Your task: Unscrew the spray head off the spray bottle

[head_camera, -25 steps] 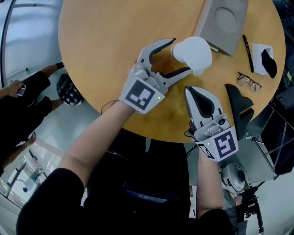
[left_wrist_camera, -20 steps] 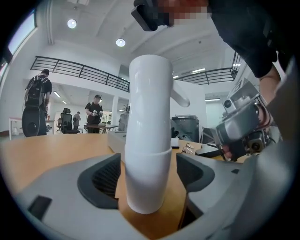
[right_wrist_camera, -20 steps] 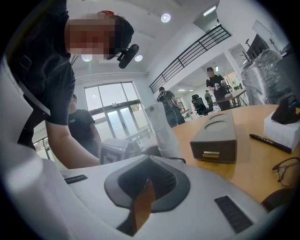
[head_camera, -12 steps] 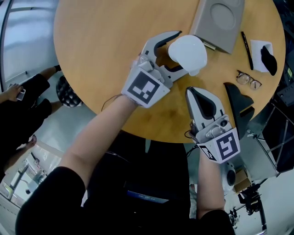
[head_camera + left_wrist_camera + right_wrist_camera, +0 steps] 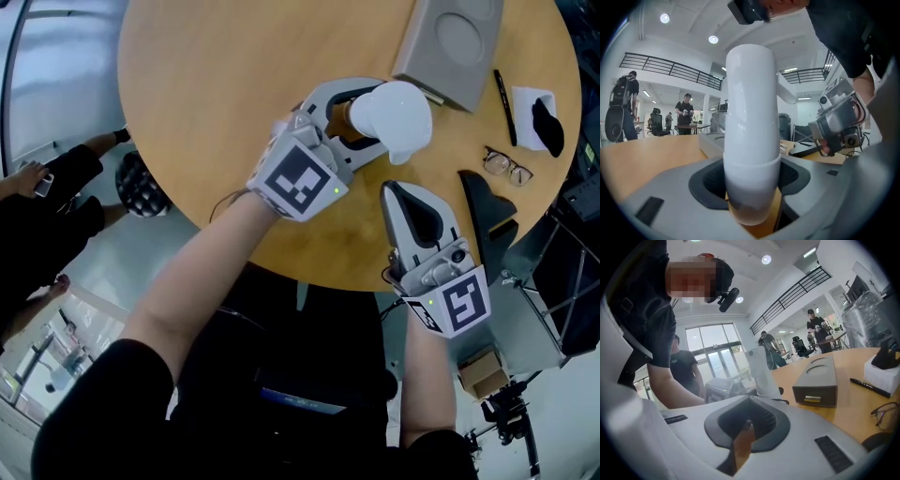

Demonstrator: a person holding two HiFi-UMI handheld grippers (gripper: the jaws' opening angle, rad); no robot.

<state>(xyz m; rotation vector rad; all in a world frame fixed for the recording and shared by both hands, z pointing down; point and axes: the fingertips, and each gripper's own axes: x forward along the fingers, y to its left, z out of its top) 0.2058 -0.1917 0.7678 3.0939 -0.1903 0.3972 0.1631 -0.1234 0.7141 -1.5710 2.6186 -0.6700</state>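
Observation:
A white spray bottle [image 5: 392,114] stands upright on the round wooden table [image 5: 216,94]. My left gripper [image 5: 368,118] reaches in from the left, with one jaw on each side of the bottle's lower body. Its jaws are closing. In the left gripper view the bottle [image 5: 751,117] fills the space between the dark pads [image 5: 705,180], and a thin gap still shows on the right side. My right gripper [image 5: 402,189] lies shut and empty near the table's front edge, right of the bottle. It looks toward the bottle [image 5: 761,369] from a short way off.
A grey box [image 5: 450,42] sits behind the bottle at the far side. A pen [image 5: 506,94], glasses [image 5: 509,169], a white holder with a black thing [image 5: 539,122] and a black object [image 5: 487,211] lie to the right. A person [image 5: 47,187] stands left of the table.
The left gripper has slid forward until its jaws reach round the bottle, and the jaws have narrowed. The right gripper has stayed where it was.

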